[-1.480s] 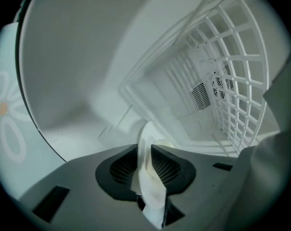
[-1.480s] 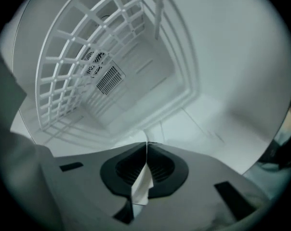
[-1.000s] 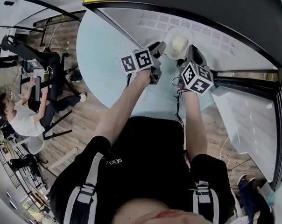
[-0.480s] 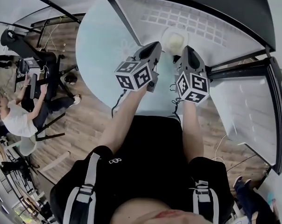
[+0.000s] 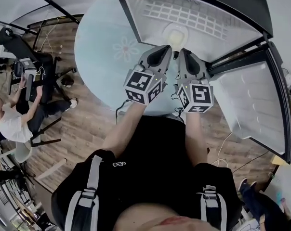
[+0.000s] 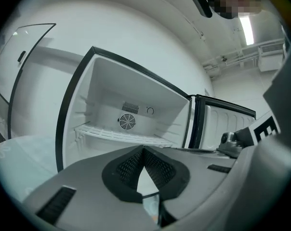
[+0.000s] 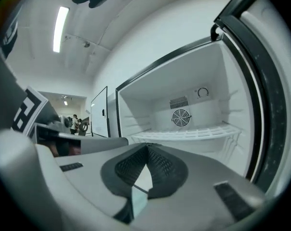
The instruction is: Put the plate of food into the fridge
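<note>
The plate of food point(image 5: 175, 32), a pale round dish with a yellowish heap, rests inside the open fridge point(image 5: 193, 13) on its white floor. My left gripper point(image 5: 165, 48) and right gripper point(image 5: 183, 51) hover side by side just in front of it, a little short of the plate and not touching it. In the left gripper view the gripper point(image 6: 143, 148) has its pads meeting at the tip with nothing between them. The right gripper point(image 7: 147, 146) looks the same, shut and empty. Both gripper views show the fridge's wire shelf point(image 6: 121, 134) and rear fan; the plate is hidden below the jaws.
The fridge door point(image 5: 251, 105) stands open to the right. A round pale table point(image 5: 102, 47) with a flower print lies to the left of the fridge. A person point(image 5: 10, 121) sits at a desk at far left, with chairs around.
Both grippers have drawn back from the plate's sides toward me and now sit close together. The plate stays in the fridge.
</note>
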